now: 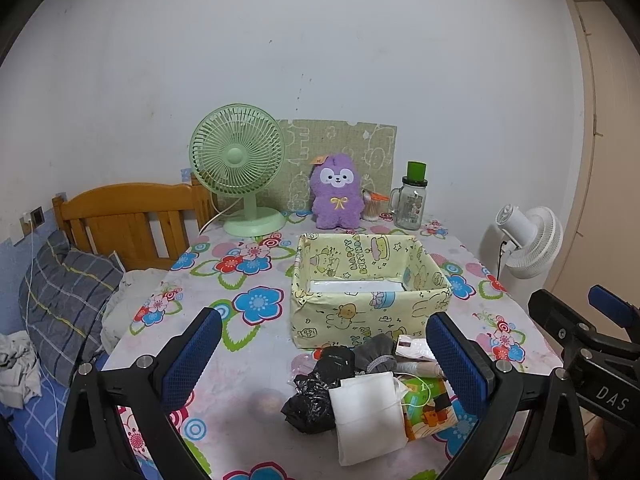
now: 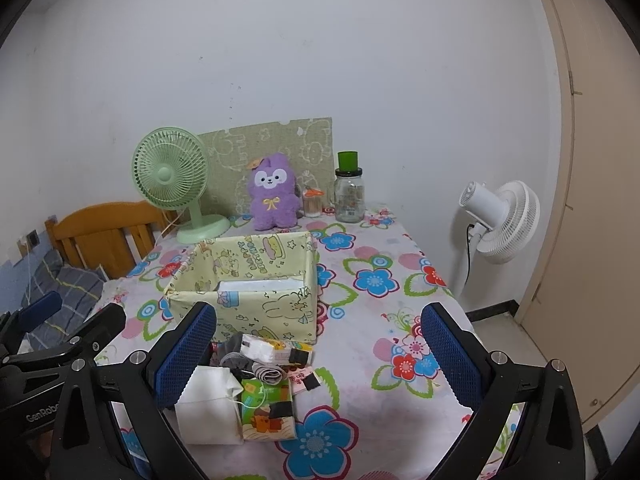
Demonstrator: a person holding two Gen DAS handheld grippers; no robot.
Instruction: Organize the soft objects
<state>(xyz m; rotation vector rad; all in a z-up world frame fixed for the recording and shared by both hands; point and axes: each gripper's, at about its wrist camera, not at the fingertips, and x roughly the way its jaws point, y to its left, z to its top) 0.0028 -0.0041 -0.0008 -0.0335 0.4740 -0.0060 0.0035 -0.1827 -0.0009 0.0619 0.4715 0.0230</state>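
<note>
We see a table under a flowered cloth point(image 1: 248, 304) with its left edge against a bed point(image 1: 60, 312) and its right edge dropping to open floor by a white standing fan point(image 2: 500, 222), and on it a yellow paper-lined box point(image 1: 372, 304) stands open-topped near the middle, bare cloth on either side of it. Just in front of the box, near the front edge, we find the pile of soft objects point(image 1: 360, 392): a white cloth pouch point(image 1: 370, 416), a crumpled black bag point(image 1: 312, 396), a grey roll and small printed packets touching one another. Our left gripper point(image 1: 324, 360) and right gripper point(image 2: 316, 352) both hang above the pile, jaws spread wide, holding nothing
</note>
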